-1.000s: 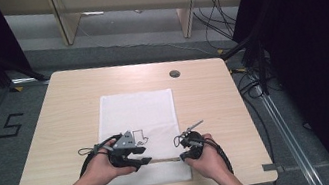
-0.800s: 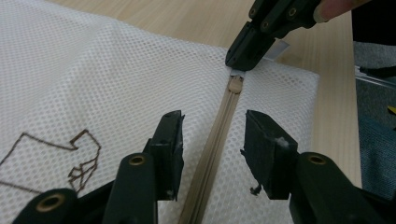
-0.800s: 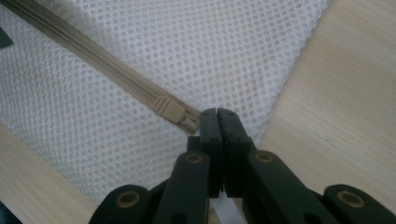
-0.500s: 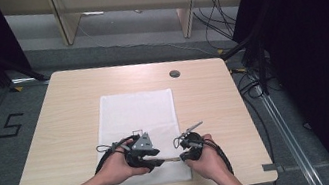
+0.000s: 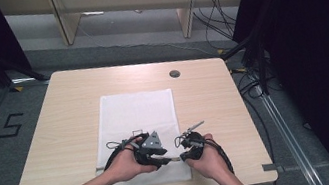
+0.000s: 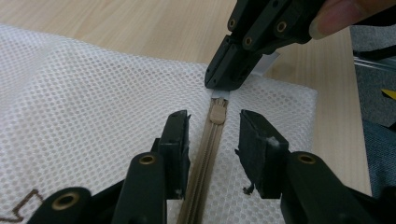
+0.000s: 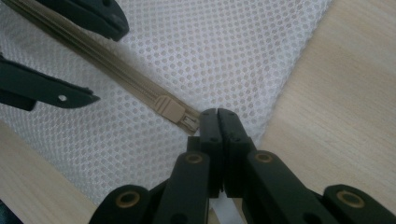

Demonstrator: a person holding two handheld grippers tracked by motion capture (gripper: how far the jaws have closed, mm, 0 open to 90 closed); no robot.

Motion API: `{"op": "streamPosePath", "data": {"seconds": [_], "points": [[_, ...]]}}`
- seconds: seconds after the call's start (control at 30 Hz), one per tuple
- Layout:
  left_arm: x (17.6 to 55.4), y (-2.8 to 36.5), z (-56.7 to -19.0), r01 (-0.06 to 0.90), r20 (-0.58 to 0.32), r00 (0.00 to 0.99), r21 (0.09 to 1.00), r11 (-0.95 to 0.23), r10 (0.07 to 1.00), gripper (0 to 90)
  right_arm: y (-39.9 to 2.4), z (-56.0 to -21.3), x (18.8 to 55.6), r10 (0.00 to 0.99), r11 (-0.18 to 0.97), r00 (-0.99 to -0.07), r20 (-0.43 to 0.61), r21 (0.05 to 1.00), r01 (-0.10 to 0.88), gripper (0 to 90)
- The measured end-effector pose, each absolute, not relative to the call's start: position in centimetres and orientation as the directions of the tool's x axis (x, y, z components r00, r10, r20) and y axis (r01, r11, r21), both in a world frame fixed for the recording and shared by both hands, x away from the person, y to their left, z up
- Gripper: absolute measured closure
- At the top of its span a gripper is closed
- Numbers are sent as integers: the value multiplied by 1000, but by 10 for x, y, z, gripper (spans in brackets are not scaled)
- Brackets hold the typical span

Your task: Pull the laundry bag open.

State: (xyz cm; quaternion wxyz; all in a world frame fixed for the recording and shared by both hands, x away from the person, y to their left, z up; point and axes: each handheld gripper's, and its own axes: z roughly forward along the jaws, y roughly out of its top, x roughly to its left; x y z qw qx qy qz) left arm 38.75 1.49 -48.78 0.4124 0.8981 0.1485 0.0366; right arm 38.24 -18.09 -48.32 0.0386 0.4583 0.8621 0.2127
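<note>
Now | left gripper (image 6: 212,140) jaws apart, straddling zipper (image 6: 205,154) | right gripper (image 7: 217,116) jaws clamped on mesh bag (image 7: 224,51) end beside slider (image 7: 169,108)

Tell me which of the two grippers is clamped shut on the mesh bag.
The right gripper: its jaws are pressed together on the mesh bag just past the zipper slider. The left gripper is open, straddling the zipper.

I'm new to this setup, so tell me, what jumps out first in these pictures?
A white mesh laundry bag lies flat on the wooden table. At its near edge, the right gripper is clamped on the end of the beige zipper, just past the slider. The left gripper, open, straddles the zipper.
</note>
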Motion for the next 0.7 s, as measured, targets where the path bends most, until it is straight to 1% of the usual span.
{"op": "streamPosePath", "data": {"seconds": [0.07, 0.23, 0.3, 0.33, 0.37, 0.43, 0.5, 0.53, 0.7], "points": [[387, 12, -489, 236, -59, 955, 749, -619, 292, 634, -180, -482, 381, 813, 482, -567, 134, 392, 784, 898], [389, 7, -492, 240, -67, 955, 744, -624, 288, 659, -181, -483, 383, 806, 490, -578, 128, 404, 773, 898], [390, 5, -493, 225, -52, 959, 736, -639, 278, 664, -181, -483, 383, 811, 483, -570, 133, 398, 780, 898], [389, 4, -494, 235, -62, 957, 735, -636, 282, 668, -181, -483, 383, 810, 484, -571, 134, 397, 780, 898], [390, 3, -494, 219, -49, 962, 732, -645, 270, 668, -181, -483, 383, 810, 484, -571, 134, 397, 780, 898], [390, -1, -495, 229, -57, 959, 734, -639, 278, 675, -182, -484, 383, 806, 487, -576, 134, 402, 775, 898], [393, -5, -495, 210, -39, 964, 721, -660, 263, 688, -181, -484, 383, 810, 478, -570, 140, 406, 779, 898], [392, -7, -496, 225, -55, 961, 727, -649, 271, 695, -181, -483, 382, 814, 470, -561, 152, 395, 789, 898], [394, -10, -499, 231, -59, 960, 721, -654, 275, 715, -183, -484, 383, 805, 483, -576, 142, 405, 776, 898]]}}
